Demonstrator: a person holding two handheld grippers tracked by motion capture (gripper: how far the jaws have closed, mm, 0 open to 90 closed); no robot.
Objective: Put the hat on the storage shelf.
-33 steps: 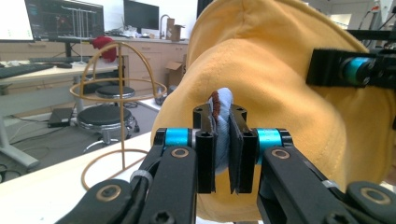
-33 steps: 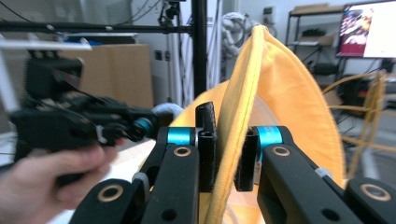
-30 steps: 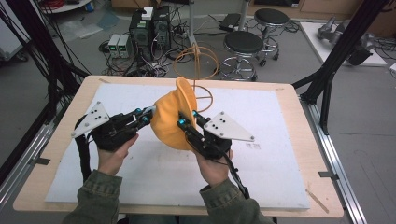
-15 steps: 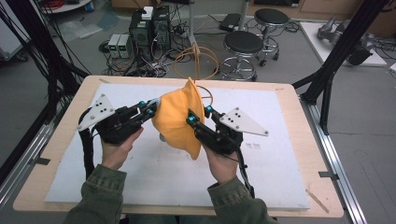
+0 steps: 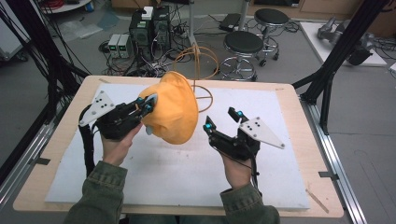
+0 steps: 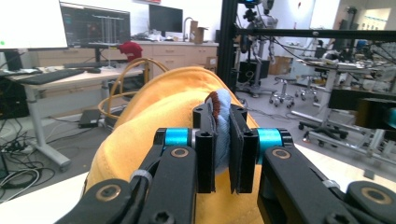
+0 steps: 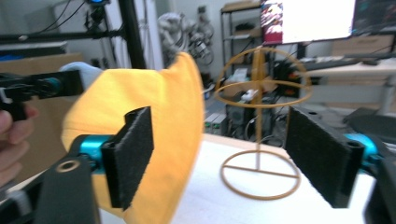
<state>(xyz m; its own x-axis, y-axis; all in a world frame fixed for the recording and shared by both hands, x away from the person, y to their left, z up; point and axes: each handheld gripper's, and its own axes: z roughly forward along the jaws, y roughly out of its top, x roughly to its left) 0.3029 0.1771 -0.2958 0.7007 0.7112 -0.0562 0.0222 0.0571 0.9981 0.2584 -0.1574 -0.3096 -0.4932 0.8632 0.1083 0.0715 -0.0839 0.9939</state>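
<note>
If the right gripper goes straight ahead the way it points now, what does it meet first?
Probably the wire hat stand, which sits between the open pads of the right gripper. The orange hat hangs just left of that line and might brush the left pad; depth is unclear.

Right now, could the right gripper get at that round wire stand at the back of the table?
Probably yes. The right gripper has just opened, with nothing between its jaws, and bare white mat lies between it and the wire stand. The orange hat hangs off to the side, pinched by the left gripper.
</note>
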